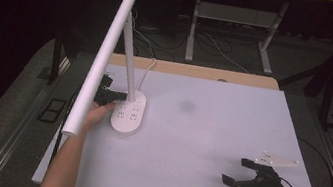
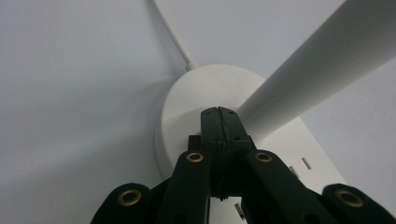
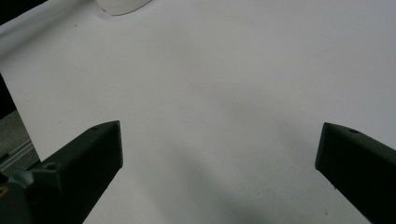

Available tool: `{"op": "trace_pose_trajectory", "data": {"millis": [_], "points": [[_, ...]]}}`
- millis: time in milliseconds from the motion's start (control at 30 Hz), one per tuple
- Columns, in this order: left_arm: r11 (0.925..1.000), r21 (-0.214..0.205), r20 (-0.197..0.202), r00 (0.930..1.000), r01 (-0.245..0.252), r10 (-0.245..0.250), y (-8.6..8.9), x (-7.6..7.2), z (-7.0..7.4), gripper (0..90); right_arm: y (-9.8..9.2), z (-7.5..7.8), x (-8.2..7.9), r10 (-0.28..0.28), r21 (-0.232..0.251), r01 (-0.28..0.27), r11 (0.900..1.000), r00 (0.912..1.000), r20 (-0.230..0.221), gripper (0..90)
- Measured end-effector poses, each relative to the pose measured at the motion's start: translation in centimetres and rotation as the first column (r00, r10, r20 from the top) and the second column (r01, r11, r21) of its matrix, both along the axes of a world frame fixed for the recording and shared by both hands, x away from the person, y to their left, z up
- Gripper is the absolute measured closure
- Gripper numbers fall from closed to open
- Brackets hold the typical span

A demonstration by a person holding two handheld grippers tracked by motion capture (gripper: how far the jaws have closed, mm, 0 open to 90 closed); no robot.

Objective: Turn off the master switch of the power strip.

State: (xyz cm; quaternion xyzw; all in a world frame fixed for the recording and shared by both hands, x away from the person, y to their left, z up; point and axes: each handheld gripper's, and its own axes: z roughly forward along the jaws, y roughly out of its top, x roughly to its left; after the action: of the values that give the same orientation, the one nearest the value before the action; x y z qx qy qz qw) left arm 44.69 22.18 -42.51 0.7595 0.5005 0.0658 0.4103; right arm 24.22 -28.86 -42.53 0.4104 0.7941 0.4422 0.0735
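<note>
One desk lamp (image 1: pixel 128 113) is being pressed at its base by the closed left gripper (image 1: pixel 121 97).

The lamp's oval base (image 2: pixel 196 107) is stood near the desk's (image 1: pixel 229 134) left edge, about midway between the far and near edges, with its cord (image 2: pixel 173 35) led off toward the far edge. The left gripper's jaws are seen pressed together with nothing between them, their tips set on the base at the foot of the stem (image 2: pixel 299 84), probably to work a touch control or steady the lamp. The stem is tilted up toward the far edge; the long white light bar (image 1: pixel 101 63) is sloped down toward the near left corner. The right gripper (image 1: pixel 237 171) is rested near the near right corner, jaws spread wide and empty, evidently kept clear.
</note>
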Motion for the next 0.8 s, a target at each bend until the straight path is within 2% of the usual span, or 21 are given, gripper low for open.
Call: {"op": "trace_pose_trajectory", "data": {"millis": [67, 133, 267, 333, 433, 567, 633, 767, 800], "points": [[0.9998, 0.002, 0.005, 0.9998, -0.020, 0.020, 0.01, 0.01, -0.05, 90.0, 0.03, -0.01, -0.01, 0.001, -0.002, -0.001, 1.0000, 1.0000, -0.002, 0.3], [0.9993, -0.014, 0.005, 0.9994, -0.035, 0.035, 0.07, 0.02, -0.18, 90.0, 0.08, -0.03, -0.02, 0.006, -0.005, -0.006, 1.0000, 1.0000, 0.001, 0.2], [0.9995, -0.013, 0.011, 0.9995, -0.030, 0.030, 0.09, -0.03, -0.25, 90.0, 0.14, -0.07, -0.04, 0.011, -0.008, -0.011, 0.9999, 0.9999, 0.002, 0.3], [0.9987, -0.032, 0.009, 0.9992, -0.040, 0.040, 0.12, 0.00, -0.36, 90.0, 0.14, -0.08, -0.03, 0.008, -0.010, -0.008, 0.9999, 1.0000, -0.004, 0.3], [0.9993, -0.007, 0.008, 0.9993, -0.036, 0.036, 0.01, -0.01, -0.34, 90.0, 0.13, -0.06, -0.04, 0.011, -0.010, -0.011, 0.9999, 0.9999, 0.002, 0.3], [0.9983, -0.025, 0.000, 0.9986, -0.053, 0.053, 0.02, 0.00, -0.37, 90.0, 0.12, -0.04, -0.08, 0.011, -0.011, -0.011, 0.9999, 0.9999, 0.004, 0.3], [0.9978, -0.020, -0.001, 0.9980, -0.064, 0.064, -0.16, 0.01, -0.25, 90.0, 0.12, -0.07, -0.07, 0.011, -0.012, -0.011, 0.9999, 0.9999, 0.003, 0.3], [0.9988, 0.015, 0.015, 0.9988, -0.047, 0.047, -0.28, -0.09, -0.11, 90.0, 0.19, -0.06, -0.03, 0.011, -0.011, -0.011, 0.9999, 0.9999, 0.001, 0.2], [0.9981, 0.017, 0.017, 0.9981, -0.060, 0.059, -0.39, -0.17, -0.10, 90.0, 0.20, -0.04, -0.05, 0.009, -0.011, -0.009, 0.9999, 1.0000, 0.001, 0.3]]}}
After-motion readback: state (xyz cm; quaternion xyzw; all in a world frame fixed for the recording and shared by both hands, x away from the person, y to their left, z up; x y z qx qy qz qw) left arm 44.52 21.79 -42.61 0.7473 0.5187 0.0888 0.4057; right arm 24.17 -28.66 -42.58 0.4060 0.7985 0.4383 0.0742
